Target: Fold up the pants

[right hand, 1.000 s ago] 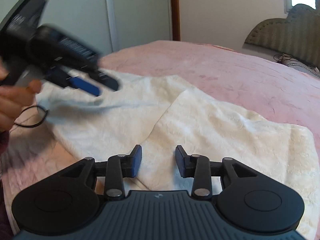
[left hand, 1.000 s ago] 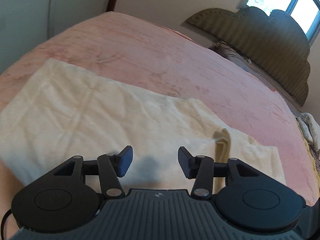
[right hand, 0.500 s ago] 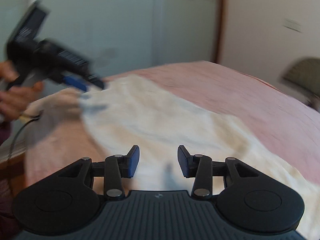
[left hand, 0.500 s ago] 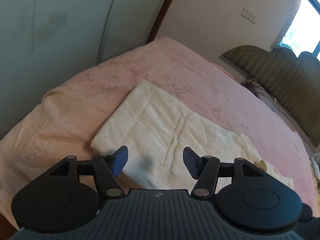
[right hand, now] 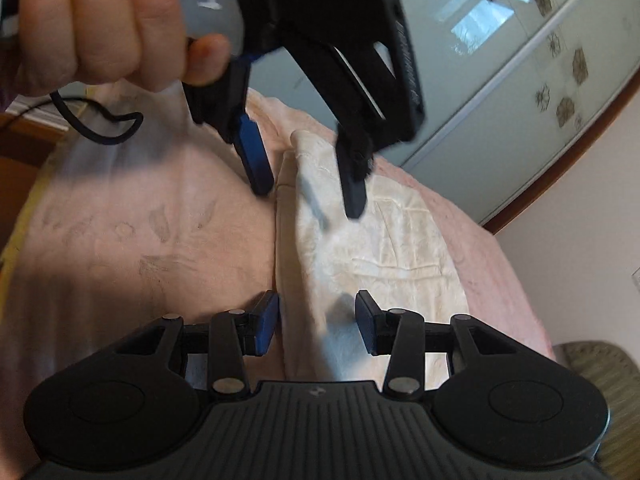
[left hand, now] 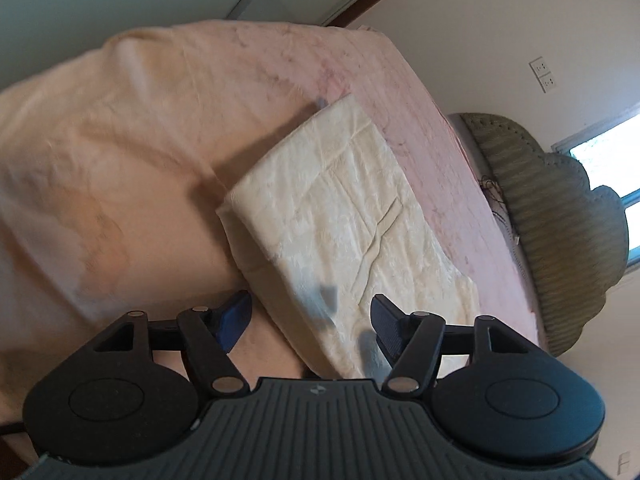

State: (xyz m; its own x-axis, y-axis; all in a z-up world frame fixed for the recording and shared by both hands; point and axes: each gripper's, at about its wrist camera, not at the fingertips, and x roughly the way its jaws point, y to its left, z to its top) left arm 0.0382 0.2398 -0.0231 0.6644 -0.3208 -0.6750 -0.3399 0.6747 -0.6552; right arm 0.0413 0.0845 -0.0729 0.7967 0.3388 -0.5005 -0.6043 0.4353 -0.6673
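The cream pants (left hand: 340,216) lie folded into a long strip on the pink bedspread (left hand: 140,140). My left gripper (left hand: 310,316) hovers over the strip's near long edge. Its jaws are opening, with the edge of the cloth between them and neither pad pressing on it. In the right wrist view the pants (right hand: 380,248) run away from me, and my right gripper (right hand: 317,320) stands open astride their left edge, not pinching. Further along that edge the left gripper (right hand: 306,188) points down at the cloth, held by a person's hand (right hand: 100,20).
A padded olive headboard (left hand: 560,220) stands at the bed's far right, under a bright window (left hand: 608,168). Pale wardrobe doors (right hand: 520,80) stand behind the bed. A black cable (right hand: 100,128) hangs from the left hand. The bedspread drops off at the left.
Both views have rolled and swung toward the end of the pants. The left gripper's jaws have spread wider. In the right wrist view the left gripper has come much closer, over the same edge.
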